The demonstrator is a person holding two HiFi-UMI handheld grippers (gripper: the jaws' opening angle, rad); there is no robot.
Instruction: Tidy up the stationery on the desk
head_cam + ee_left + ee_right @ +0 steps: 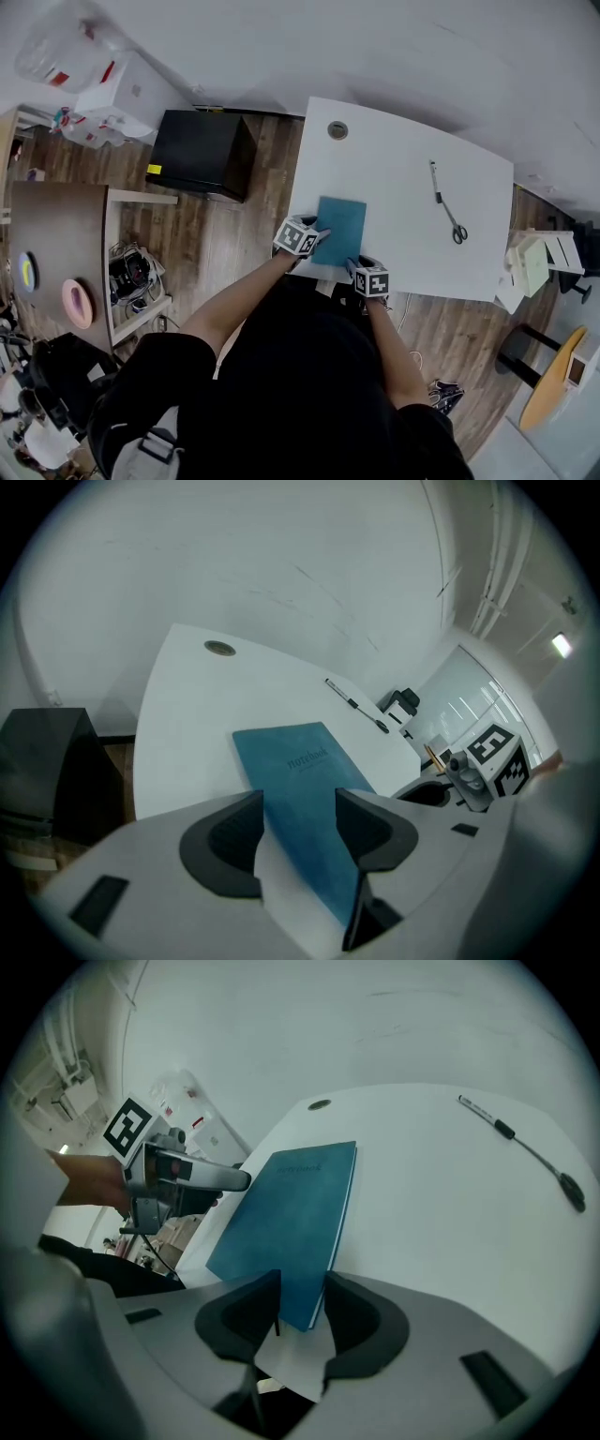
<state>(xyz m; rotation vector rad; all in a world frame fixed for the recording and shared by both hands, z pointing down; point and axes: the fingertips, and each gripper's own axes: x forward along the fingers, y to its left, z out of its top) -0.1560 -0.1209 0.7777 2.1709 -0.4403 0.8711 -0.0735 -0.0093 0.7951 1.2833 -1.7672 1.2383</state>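
A teal notebook lies at the near edge of the white desk. My left gripper is at its near left corner, and the cover fills the gap between the jaws. At the near right corner my right gripper has its jaws close together with that corner between them. Both look shut on the notebook. A pen and scissors lie end to end further right.
A round cable hole sits at the desk's far left. A black cabinet stands on the wooden floor left of the desk. White boxes crowd the desk's right end. A brown table is at far left.
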